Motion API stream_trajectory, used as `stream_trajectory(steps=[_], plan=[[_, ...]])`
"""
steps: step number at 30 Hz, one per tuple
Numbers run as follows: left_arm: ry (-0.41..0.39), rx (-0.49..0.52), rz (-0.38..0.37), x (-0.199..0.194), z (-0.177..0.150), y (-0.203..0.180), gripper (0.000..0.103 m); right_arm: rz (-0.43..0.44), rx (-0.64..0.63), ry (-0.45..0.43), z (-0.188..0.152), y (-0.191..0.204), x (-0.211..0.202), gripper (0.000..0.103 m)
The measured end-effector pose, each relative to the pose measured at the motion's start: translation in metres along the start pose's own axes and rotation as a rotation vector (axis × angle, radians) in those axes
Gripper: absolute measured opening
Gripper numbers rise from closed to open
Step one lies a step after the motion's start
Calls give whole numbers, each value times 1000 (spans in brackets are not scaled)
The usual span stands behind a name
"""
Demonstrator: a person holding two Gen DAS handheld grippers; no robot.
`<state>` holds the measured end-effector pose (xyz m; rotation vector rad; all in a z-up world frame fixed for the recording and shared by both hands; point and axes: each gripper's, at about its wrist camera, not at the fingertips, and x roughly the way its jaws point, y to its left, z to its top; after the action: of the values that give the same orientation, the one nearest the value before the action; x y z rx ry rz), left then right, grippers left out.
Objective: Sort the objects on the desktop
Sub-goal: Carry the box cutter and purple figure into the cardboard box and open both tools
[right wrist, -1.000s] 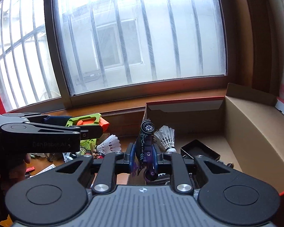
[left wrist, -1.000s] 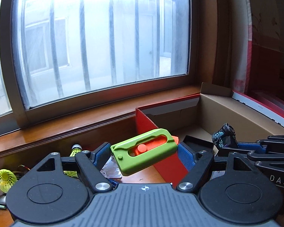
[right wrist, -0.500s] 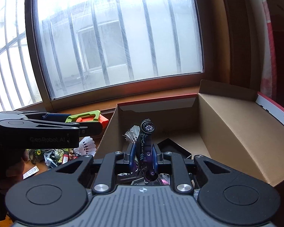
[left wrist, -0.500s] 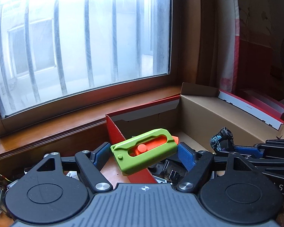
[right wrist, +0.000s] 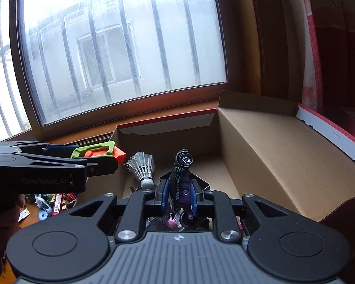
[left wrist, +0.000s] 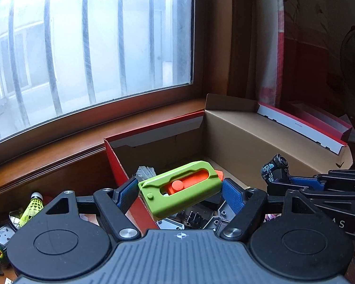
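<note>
Yellow-green netting marks a shuttlecock (left wrist: 33, 207) at nine o'clock, lying among small clutter on the tabletop (left wrist: 90, 220). Next along, the left gripper (left wrist: 180, 190) has its jaws clamped on a green and orange box cutter (left wrist: 181, 187), pinched at its two short ends and hanging over the near left corner of the cardboard box (left wrist: 239, 139). It looks like light, stiff, smooth plastic, so that end-to-end hold could slip; its flat faces would be the surer place. Toward three o'clock, the right gripper (right wrist: 179, 196) is clenched tight on a slim dark patterned gadget (right wrist: 181, 177), hard and narrow, standing upright above the box's middle. A white shuttlecock (right wrist: 143, 166) and a black tray (right wrist: 201, 182) already lie inside, crowding the floor. The box's red left wall (left wrist: 120, 172) stands closest to the cutter.
</note>
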<state>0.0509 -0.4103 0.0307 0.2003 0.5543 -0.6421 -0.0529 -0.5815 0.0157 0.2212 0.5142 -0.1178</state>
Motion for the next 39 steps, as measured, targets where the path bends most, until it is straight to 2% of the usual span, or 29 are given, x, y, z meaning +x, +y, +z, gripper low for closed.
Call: stream_trajectory(steps=[14,34,39], plan=[[30,-11,-29,6,-8,-3,76,-62,18,23,-6,-5,9,21],[28,1,-37,2,-10,-4,77,-71,26,26,-8,-4,11,25],[26,1,-41,1,-10,-4,77,-70,27,25,-7,-4,10,29]])
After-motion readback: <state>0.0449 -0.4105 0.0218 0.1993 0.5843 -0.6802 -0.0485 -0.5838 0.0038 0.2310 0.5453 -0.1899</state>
